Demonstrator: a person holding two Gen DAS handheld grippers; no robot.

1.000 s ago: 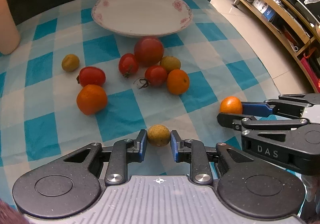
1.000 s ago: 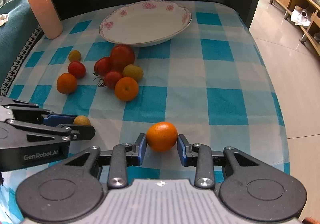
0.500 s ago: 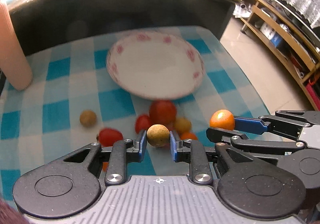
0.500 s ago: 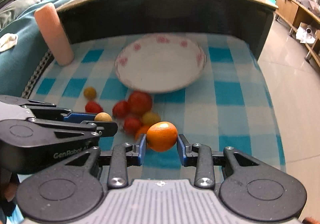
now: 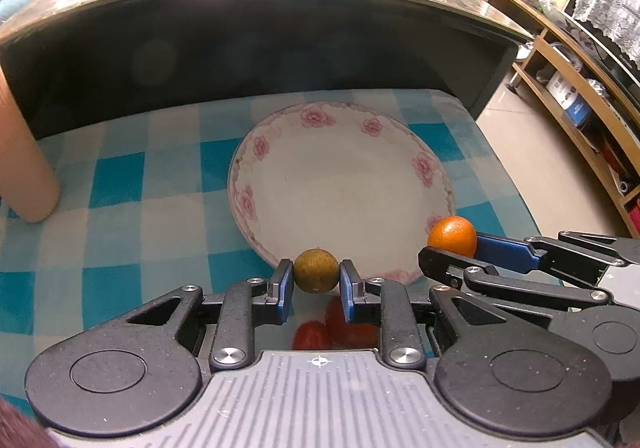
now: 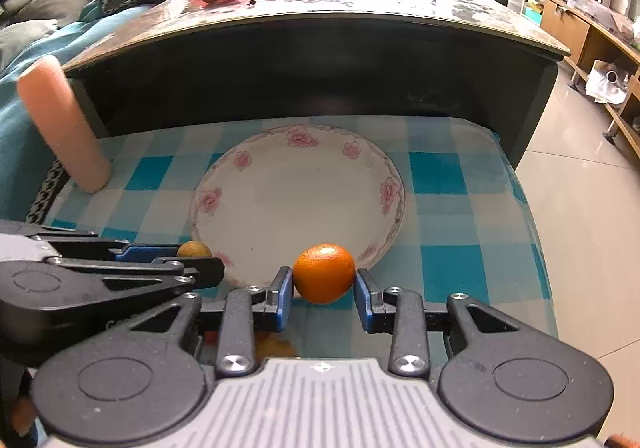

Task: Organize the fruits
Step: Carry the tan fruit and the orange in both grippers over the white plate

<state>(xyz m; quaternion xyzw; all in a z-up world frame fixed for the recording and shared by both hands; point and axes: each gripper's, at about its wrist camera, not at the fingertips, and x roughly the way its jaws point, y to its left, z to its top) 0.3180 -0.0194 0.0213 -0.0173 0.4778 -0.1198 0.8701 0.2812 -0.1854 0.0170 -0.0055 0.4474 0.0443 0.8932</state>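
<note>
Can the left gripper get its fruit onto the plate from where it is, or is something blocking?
Probably yes. The left gripper is shut on the yellow-brown fruit right at the near rim of the plate, whose inside is bare. The right gripper with its orange sits alongside, not across the path.

Tablecloth (image 5: 132, 208) showing a blue-and-white check. Plate (image 5: 344, 184) showing white, pink roses running round its rim. Small round fruit (image 5: 316, 270) looking dull yellow-brown; orange (image 6: 324, 273) glowing bright orange. Gripper pads (image 5: 285, 290) showing blue on black arms. Cylinder (image 6: 64, 124) at the cloth's edge showing pale peach-pink. Tomatoes (image 5: 312, 335) below showing red.
</note>
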